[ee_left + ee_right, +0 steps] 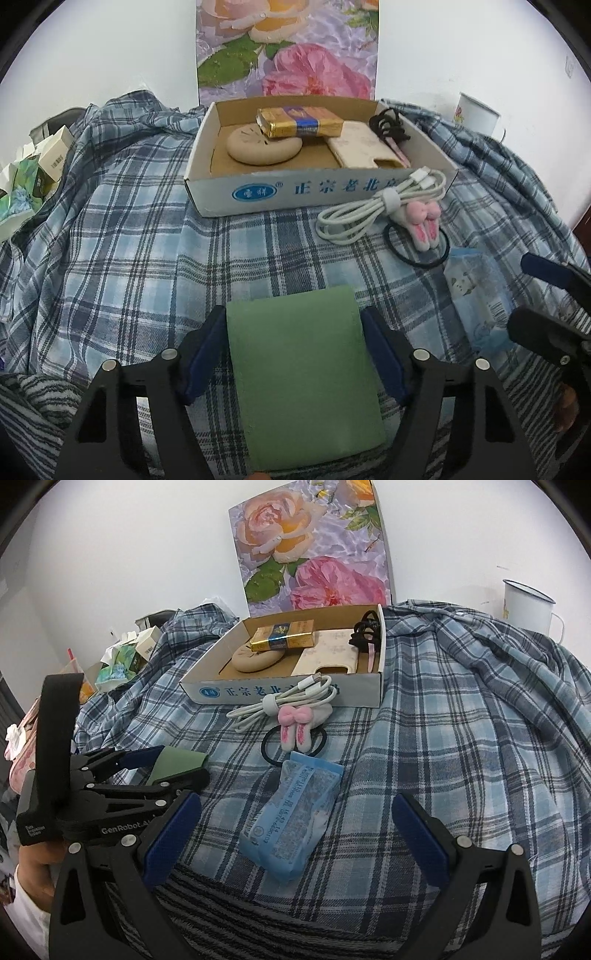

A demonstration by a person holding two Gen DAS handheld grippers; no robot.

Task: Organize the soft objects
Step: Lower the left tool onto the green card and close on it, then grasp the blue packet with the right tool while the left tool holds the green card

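The left gripper (295,350) is clenched on the green cloth (303,373), its blue pads pressing both side edges. This looks like the pick-up step; next the cloth likely needs lifting clear of the plaid sheet (129,258) and carrying to the box (317,192) ahead. The right gripper (295,834) stands released, with the blue packet (291,812) lying between its fingers, untouched.
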